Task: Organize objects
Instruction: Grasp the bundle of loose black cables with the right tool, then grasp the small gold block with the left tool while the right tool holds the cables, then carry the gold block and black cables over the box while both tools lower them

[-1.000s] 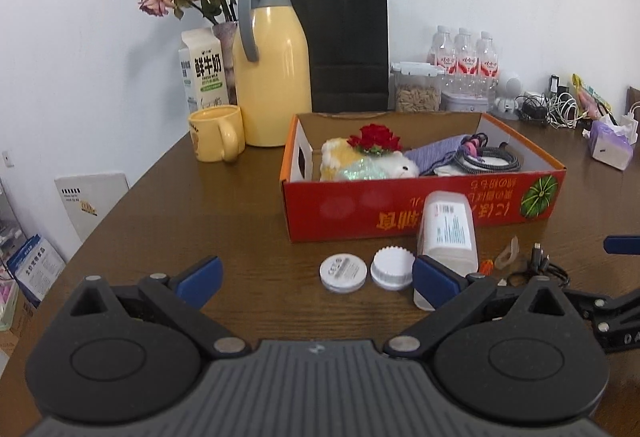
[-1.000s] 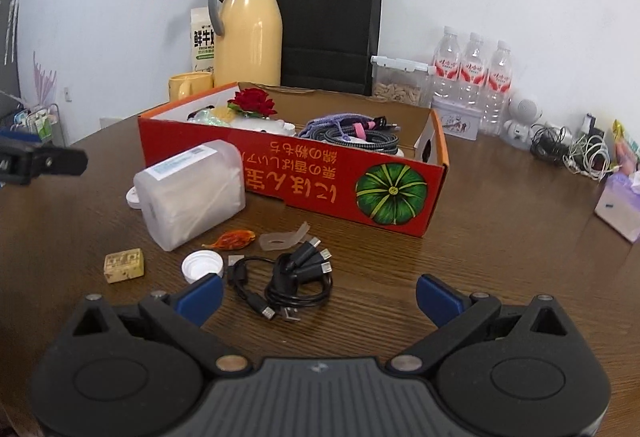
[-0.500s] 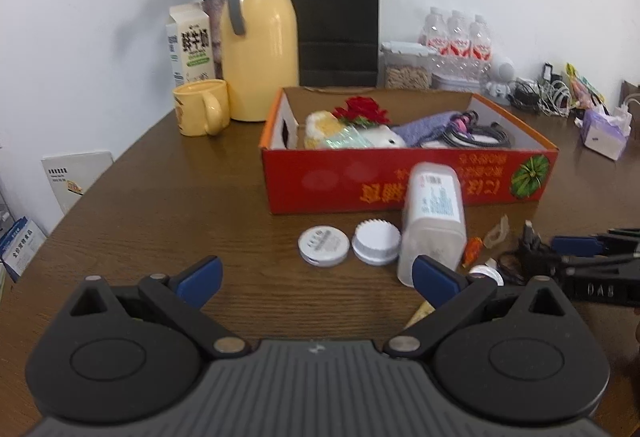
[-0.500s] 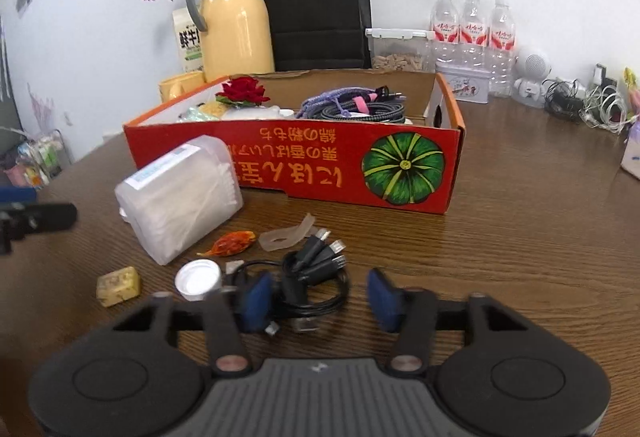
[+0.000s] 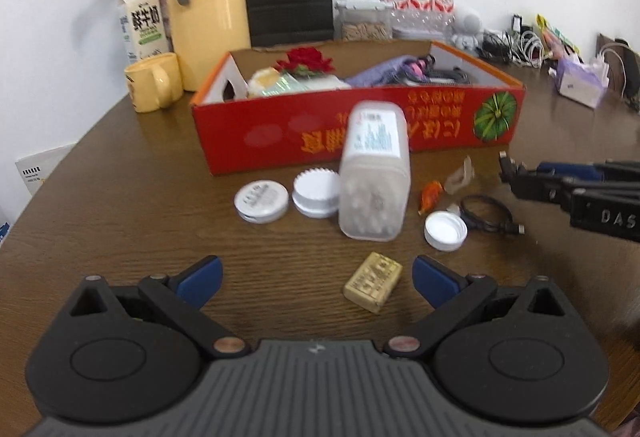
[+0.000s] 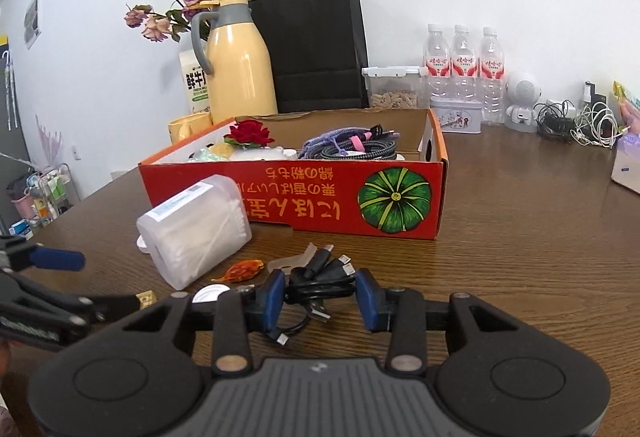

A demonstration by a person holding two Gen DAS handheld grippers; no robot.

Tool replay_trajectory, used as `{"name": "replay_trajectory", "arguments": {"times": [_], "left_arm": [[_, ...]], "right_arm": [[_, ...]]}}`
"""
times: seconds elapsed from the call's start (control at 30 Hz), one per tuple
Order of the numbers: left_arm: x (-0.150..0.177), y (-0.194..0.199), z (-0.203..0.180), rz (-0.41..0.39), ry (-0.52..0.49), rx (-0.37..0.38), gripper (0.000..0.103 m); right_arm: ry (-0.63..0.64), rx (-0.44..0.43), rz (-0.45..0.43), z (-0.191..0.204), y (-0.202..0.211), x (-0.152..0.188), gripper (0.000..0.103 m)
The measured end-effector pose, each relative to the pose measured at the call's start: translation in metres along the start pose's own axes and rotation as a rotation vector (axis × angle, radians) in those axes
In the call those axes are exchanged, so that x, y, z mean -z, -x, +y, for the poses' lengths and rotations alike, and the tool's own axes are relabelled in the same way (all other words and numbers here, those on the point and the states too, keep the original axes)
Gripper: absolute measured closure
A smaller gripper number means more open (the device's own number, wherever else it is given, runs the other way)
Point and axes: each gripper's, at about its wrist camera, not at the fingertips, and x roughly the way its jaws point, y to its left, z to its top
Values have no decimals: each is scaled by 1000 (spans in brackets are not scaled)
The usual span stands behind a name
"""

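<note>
Right gripper (image 6: 320,299) pinching coiled black USB cable bundle (image 6: 320,287); red cardboard box (image 6: 400,205) straight ahead; left gripper (image 5: 316,279) spread.

Swab tub (image 5: 374,177) lies before box (image 5: 360,129) (caps (image 5: 288,195) to its left, cable (image 6: 320,287) right).
</note>
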Motion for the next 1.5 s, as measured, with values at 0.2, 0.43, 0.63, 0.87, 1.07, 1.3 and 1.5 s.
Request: {"name": "replay_trajectory", "arguments": {"times": [0.2,0.43,0.63,0.87,1.07,1.3,1.5], "left_arm": [[3,-8,-8,11,-16,20,5],[5,-4,-10,-4,-6,94,75],[6,-1,-5,-16,28,101,79],[1,5,2,-47,54,89,80],[-4,10,7,-76,61,84,80],[-38,25,19,-186,80,62,80],[-80,23,25,-260,95,59,80]], "right_arm": [[11,9,-21,2,4,1,66],[23,15,-26,4,6,1,66],[36,19,-33,6,6,2,66],[59,27,-56,10,10,2,66],[61,33,-65,10,12,3,66],[56,20,-109,11,13,-2,66],[69,15,-172,15,12,-29,66]]}}
